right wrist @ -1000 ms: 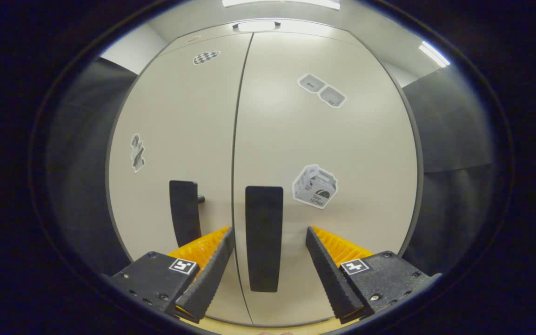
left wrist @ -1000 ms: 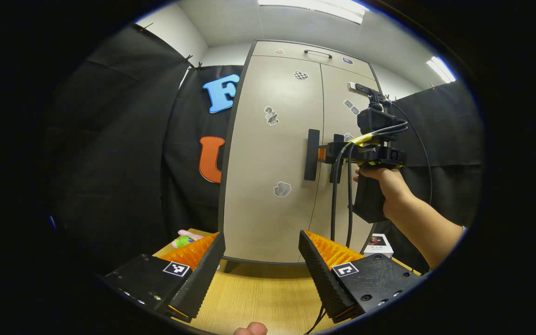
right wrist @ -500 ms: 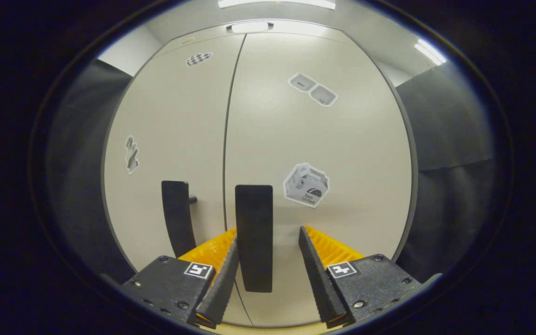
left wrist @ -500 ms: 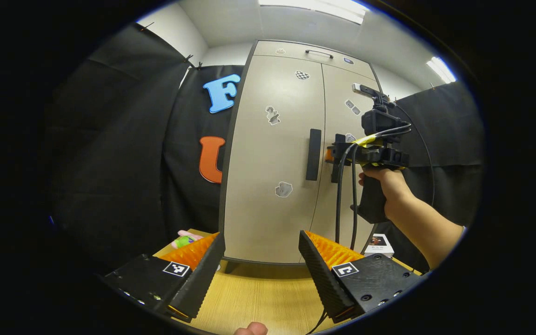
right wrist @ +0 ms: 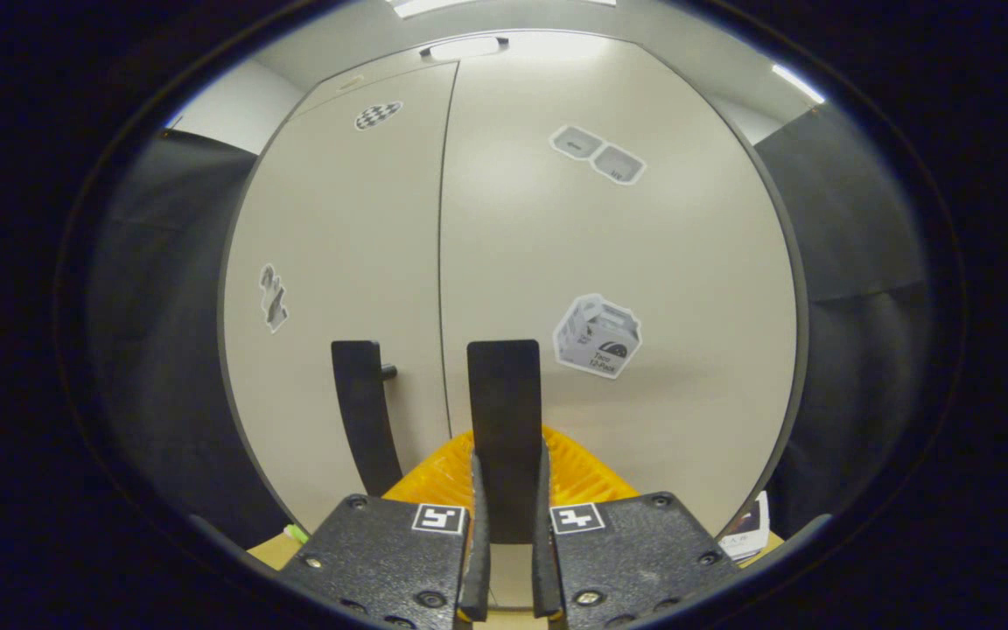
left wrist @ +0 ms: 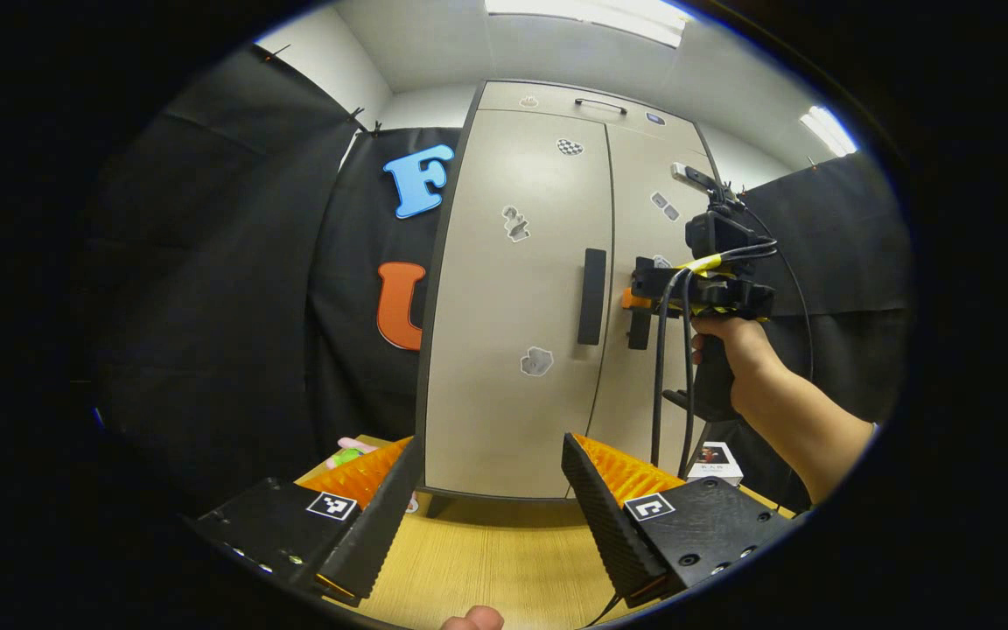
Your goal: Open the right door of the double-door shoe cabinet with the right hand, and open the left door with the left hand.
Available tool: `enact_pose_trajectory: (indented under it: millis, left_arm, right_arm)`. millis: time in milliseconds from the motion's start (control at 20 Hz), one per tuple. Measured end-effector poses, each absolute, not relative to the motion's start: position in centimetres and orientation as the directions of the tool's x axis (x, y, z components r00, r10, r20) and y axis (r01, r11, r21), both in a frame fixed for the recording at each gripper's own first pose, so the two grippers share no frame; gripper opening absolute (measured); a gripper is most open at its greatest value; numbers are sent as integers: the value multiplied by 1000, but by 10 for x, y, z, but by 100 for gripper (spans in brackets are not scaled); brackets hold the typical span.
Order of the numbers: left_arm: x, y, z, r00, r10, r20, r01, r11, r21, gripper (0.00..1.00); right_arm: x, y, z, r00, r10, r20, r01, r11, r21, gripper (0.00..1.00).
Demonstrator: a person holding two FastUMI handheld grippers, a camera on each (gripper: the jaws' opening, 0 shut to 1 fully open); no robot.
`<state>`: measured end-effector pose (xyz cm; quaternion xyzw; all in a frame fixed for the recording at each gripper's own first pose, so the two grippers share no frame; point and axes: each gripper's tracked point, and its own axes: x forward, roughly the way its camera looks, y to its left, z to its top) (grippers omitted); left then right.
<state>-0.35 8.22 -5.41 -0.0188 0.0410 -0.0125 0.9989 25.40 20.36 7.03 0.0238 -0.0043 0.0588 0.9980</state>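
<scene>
1. Left gripper view: shoe cabinet (left wrist: 513, 289) stands upright at frame centre on a wooden table (left wrist: 486, 560), both doors flat and closed.
2. Left door (left wrist: 513, 262) takes the centre of the frame; its dark vertical handle (left wrist: 591, 296) sits near the door's right edge, beside the centre seam.
3. Right door (left wrist: 644, 245) is the narrower strip just right of the seam, partly hidden by the other gripper.
4. Left gripper (left wrist: 491, 507) at the bottom of the frame, jaws spread wide, nothing between them; it sits low over the table, well apart from the handle.
5. Right gripper (left wrist: 640, 302) at centre right, held by a hand (left wrist: 731, 350) with forearm coming in from the lower right; its tip is at the right door's handle. Cables (left wrist: 666, 367) hang down from it.
6. Small stickers dot both doors; a small box (left wrist: 714, 459) lies on the table at lower right, and a pink and green toy (left wrist: 346, 453) at lower left beside the cabinet.
7. Right gripper view: cabinet front covers most of the frame, seam running down just left of centre.
8. Right door handle (right wrist: 504, 420), a dark vertical bar, stands at lower centre; the right gripper (right wrist: 508, 560) is clamped on its lower end, both fingers (right wrist: 476, 542) pressed on its sides.
9. Left door handle (right wrist: 362, 411) is just left of it, across the seam, untouched.
10. Box sticker (right wrist: 598, 337) lies on the right door just right of the gripped handle.
</scene>
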Motion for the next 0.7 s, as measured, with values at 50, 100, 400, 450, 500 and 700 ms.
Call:
enact_pose_trajectory:
  millis: [50,100,400,450,500,700]
  left_arm:
    - [-5,83,-53,996,-25,-80,22,999,-37,95]
    - [-6,84,-52,997,-22,-77,20,999,-34,95]
    - [-14,82,-45,998,-16,-57,15,1000,-22,95]
    - [-15,81,-45,998,-18,-55,17,1000,-21,95]
    - [-16,81,-43,998,-19,-52,18,1000,-20,95]
    - [-19,76,-41,999,-24,-42,24,1000,-9,95]
  right_arm:
    - [250,204,71,991,130,10,-131,990,47,22]
    - [246,204,73,990,144,11,-144,989,42,22]
    - [195,189,86,980,200,-7,-200,980,26,22]
    - [186,184,86,979,204,-12,-204,979,19,22]
    - [177,178,84,978,210,-17,-210,978,16,22]
    - [150,158,80,970,242,-23,-242,970,28,22]
